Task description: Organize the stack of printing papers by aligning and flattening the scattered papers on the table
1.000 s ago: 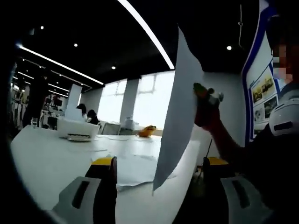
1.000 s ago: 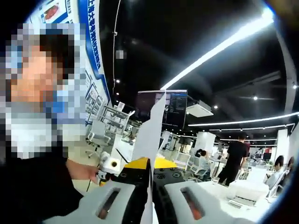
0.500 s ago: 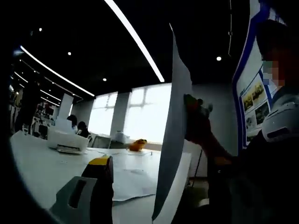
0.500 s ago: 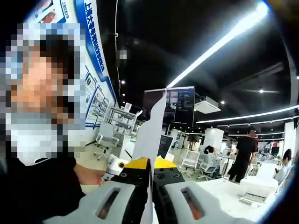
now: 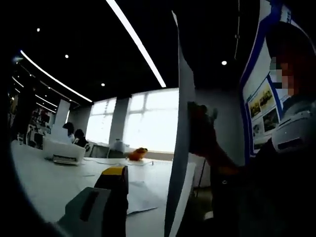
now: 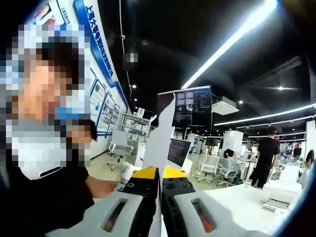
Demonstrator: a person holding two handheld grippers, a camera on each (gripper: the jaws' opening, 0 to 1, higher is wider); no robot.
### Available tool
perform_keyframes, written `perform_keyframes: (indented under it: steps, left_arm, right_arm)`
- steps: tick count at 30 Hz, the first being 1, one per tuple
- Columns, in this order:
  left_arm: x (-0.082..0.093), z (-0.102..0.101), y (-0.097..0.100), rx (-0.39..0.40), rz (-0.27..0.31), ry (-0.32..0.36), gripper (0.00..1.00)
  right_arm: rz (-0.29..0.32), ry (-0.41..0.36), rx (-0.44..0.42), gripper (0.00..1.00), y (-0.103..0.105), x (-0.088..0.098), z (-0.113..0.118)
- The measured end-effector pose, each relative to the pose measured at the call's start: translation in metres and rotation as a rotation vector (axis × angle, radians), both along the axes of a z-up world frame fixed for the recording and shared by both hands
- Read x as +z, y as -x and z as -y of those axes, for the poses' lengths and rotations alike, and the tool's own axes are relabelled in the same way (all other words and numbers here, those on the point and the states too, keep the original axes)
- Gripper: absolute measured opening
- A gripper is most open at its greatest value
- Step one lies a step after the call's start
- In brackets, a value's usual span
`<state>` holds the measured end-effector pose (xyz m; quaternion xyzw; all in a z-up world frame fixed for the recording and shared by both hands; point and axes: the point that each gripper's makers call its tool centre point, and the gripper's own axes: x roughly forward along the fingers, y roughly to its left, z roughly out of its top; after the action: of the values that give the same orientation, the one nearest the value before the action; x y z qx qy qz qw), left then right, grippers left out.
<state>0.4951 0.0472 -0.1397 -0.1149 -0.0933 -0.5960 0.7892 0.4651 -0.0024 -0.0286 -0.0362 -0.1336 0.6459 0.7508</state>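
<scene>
A white sheet of paper [image 5: 180,148] stands upright and nearly edge-on in the left gripper view. My right gripper [image 5: 200,123] grips its far side at mid height. My left gripper [image 5: 165,177] is open: its left finger [image 5: 114,183] stands apart from the sheet, and its right finger is lost in the dark behind the sheet. More loose sheets [image 5: 140,197] lie flat on the white table [image 5: 49,182]. In the right gripper view my right gripper [image 6: 161,180] is shut on the paper [image 6: 160,143], which rises straight up from between its jaws.
A white printer [image 5: 61,150] and an orange object [image 5: 137,154] sit at the far side of the table. The person holding the grippers [image 6: 44,197] is close on the left. Another table [image 6: 237,202] carries a printer [image 6: 281,192], with a standing person [image 6: 266,158] behind it.
The held sheet has turned more edge-on to the left gripper view, and it now covers my left gripper's right jaw. My right gripper stays shut on the sheet while both views drift slightly.
</scene>
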Motion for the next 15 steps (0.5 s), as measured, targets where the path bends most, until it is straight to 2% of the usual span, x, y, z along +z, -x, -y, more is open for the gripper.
perform_keyframes:
  steps: [2, 5, 11, 15]
  left_arm:
    - [-0.005, 0.004, 0.001, -0.015, -0.02, -0.036, 0.67]
    - [-0.006, 0.006, 0.0, -0.016, -0.02, -0.05, 0.64]
    - [-0.001, 0.004, 0.0, -0.027, -0.027, -0.031, 0.53]
    - [0.0, 0.003, 0.0, -0.021, -0.011, -0.035, 0.5]
  right_arm:
    - [-0.004, 0.004, 0.006, 0.0, 0.002, -0.001, -0.002]
    - [-0.01, 0.01, 0.01, 0.0, 0.002, -0.003, -0.003]
    - [-0.034, 0.024, 0.012, 0.0, -0.001, -0.01, -0.007]
    - [-0.052, 0.027, 0.011, 0.0, -0.005, -0.014, -0.008]
